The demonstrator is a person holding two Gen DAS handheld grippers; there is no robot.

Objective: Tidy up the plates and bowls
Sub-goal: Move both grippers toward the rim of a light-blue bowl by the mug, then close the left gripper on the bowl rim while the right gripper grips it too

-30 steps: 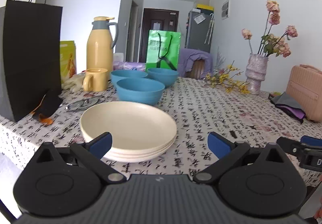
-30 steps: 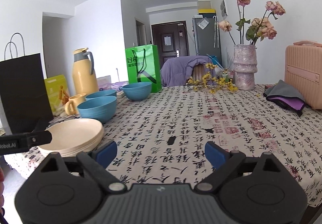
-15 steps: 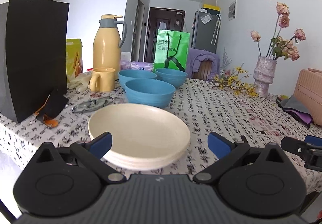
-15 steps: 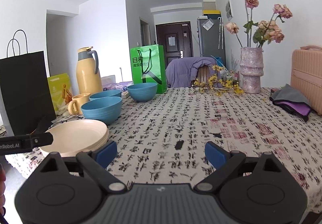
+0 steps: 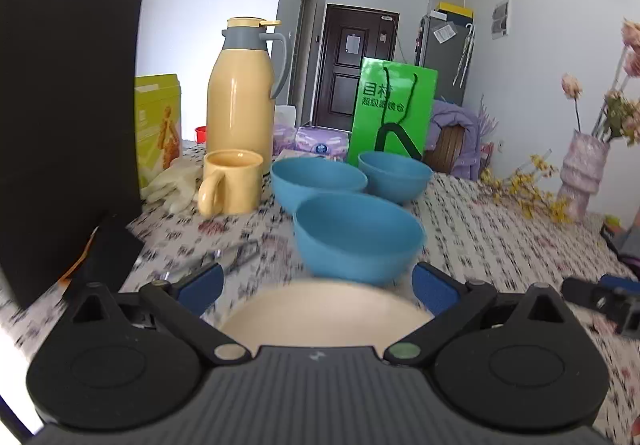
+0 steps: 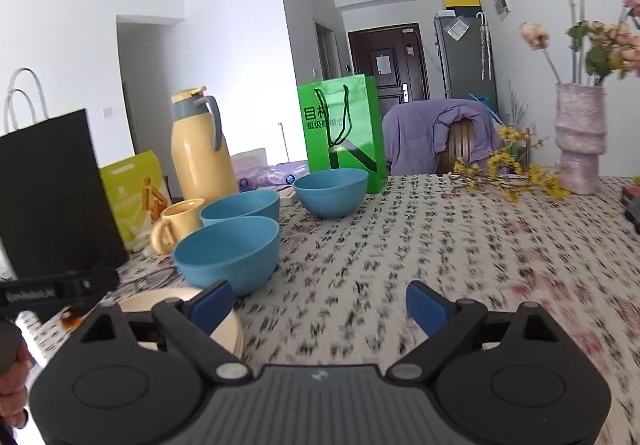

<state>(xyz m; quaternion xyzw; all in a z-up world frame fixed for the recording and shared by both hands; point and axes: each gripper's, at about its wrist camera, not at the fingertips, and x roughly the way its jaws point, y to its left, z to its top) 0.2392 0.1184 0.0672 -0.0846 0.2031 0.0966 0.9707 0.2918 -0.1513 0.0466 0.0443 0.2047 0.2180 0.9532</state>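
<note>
A table under a cloth printed with black characters fills the foreground of a white-walled room, with a dark door and a grey fridge at the far end.

The left gripper is spread wide and holds nothing. The cream plates sit directly below and between its blue pads. Just past the plates stands the near bowl, with 2 more blue bowls behind it: one on the left and one on the right, all close together.

The right gripper is also spread wide and empty, hovering over bare cloth. Its left pad overlaps the plates' rim in view; whether they touch cannot be told.

Left of the bowls stand a yellow mug and a yellow flask, with a black bag further left. A green bag stands behind the bowls. On the right side of the table is a pink vase of dried roses, with yellow sprigs lying beside it.
</note>
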